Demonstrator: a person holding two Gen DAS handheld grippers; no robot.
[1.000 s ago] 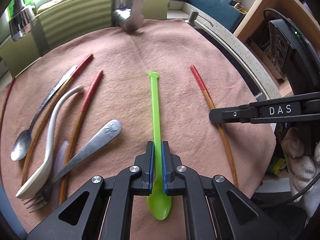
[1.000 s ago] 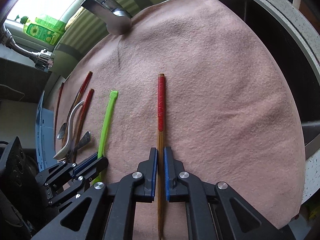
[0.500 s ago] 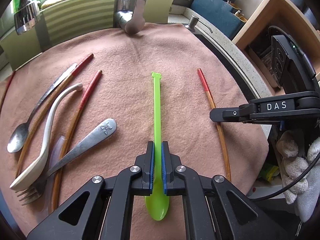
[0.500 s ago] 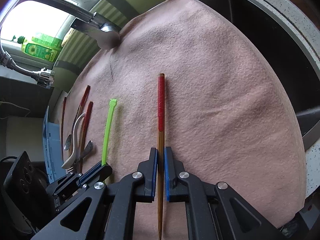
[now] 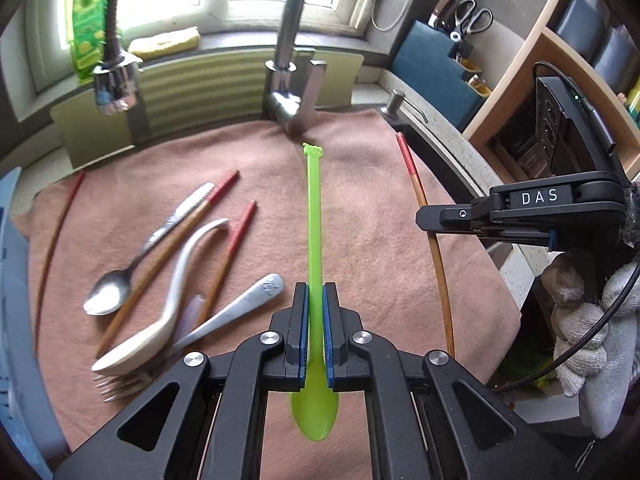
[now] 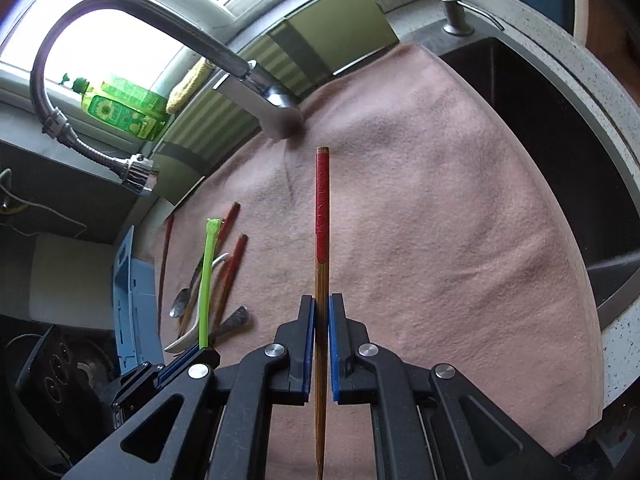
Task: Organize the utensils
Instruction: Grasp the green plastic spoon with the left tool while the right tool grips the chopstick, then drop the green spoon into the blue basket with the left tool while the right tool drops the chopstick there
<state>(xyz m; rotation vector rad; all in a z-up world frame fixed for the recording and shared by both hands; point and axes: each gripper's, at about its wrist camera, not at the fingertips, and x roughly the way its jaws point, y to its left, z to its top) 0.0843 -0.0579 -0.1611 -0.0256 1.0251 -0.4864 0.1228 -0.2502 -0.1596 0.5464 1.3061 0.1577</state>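
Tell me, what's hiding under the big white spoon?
Under the white spoon lie a metal fork and a pale purple utensil, on the pink cloth. Its bowl covers where they cross.

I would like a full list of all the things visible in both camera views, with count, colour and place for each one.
green spoon: 1, bright green, clamped in left gripper
chopstick: 1, brown with red end, clamped in right gripper
loose chopsticks: 3, brown and red, left part of cloth
metal spoon: 1, silver, left on cloth
white spoon: 1, cream, beside metal spoon
fork: 1, silver, partly under white spoon
cloth: 1, pink-brown, under everything
faucet: 1, chrome, behind cloth
dish soap bottle: 1, green, windowsill
scissors: 1, grey, blue holder
left gripper: 1, black, shut
right gripper: 1, black, shut
gloved hand: 1, white, right edge
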